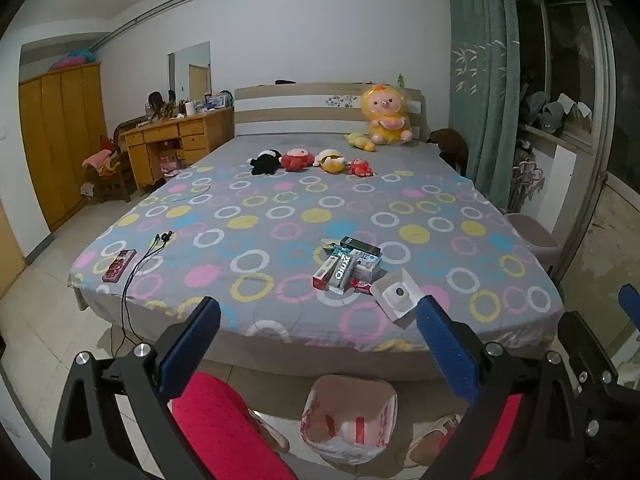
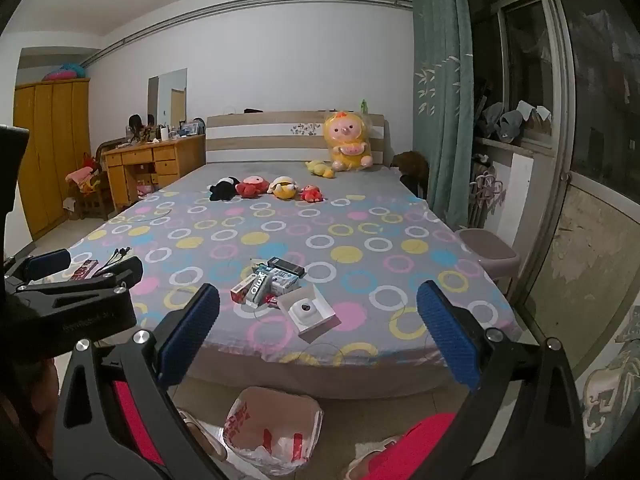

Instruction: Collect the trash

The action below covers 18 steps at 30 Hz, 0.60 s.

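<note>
A pile of small cardboard boxes and wrappers [image 1: 347, 268] [image 2: 267, 285] lies on the bed near its foot, with an open white box [image 1: 397, 295] [image 2: 309, 310] beside it. On the floor below the bed's foot stands a bin lined with a white and red plastic bag [image 1: 351, 420] [image 2: 275, 430]. My left gripper [image 1: 318, 344] is open and empty, held in front of the bed's foot, above the bin. My right gripper [image 2: 318, 340] is also open and empty, level with the left one and to its right. Neither touches the trash.
The bed sheet [image 1: 248, 240] has coloured rings. A red phone case [image 1: 118, 266] and a black cable [image 1: 146, 258] lie at its left corner, plush toys [image 1: 298, 160] further up. A stool [image 1: 534, 236] stands on the right, a desk [image 1: 168, 148] on the left. The person's red trouser legs [image 1: 224, 428] flank the bin.
</note>
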Each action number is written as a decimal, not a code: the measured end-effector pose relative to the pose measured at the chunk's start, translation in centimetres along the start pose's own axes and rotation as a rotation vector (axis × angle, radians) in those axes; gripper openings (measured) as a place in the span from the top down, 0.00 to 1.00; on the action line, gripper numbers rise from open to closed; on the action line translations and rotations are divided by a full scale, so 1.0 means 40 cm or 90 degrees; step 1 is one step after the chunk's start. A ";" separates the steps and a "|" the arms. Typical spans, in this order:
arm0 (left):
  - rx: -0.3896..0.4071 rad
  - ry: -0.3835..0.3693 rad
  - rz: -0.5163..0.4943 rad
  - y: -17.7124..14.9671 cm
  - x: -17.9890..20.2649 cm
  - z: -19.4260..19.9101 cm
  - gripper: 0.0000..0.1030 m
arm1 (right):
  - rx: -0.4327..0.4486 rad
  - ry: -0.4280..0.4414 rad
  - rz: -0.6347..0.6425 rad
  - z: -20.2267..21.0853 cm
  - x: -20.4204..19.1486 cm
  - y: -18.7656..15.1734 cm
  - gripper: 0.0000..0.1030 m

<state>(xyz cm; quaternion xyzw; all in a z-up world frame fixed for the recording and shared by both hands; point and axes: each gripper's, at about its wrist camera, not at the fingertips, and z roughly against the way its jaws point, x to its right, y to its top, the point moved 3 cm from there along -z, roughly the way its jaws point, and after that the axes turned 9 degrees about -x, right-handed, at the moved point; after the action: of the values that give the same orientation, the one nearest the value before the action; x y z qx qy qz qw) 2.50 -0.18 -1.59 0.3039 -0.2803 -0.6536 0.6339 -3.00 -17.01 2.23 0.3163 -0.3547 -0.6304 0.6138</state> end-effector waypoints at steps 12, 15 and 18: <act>-0.008 -0.020 0.013 0.010 0.013 0.008 0.07 | 0.004 -0.002 -0.004 -0.001 -0.005 0.004 0.06; -0.006 -0.020 0.009 0.014 0.018 0.013 0.07 | 0.004 0.003 -0.009 0.010 0.011 0.003 0.06; -0.005 -0.025 0.007 0.004 0.005 0.014 0.07 | 0.007 0.002 -0.007 0.017 0.012 0.005 0.06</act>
<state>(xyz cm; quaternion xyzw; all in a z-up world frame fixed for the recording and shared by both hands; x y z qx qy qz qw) 2.18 -0.41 -1.12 0.2873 -0.2918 -0.6570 0.6330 -3.47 -17.44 2.79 0.3225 -0.3560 -0.6311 0.6091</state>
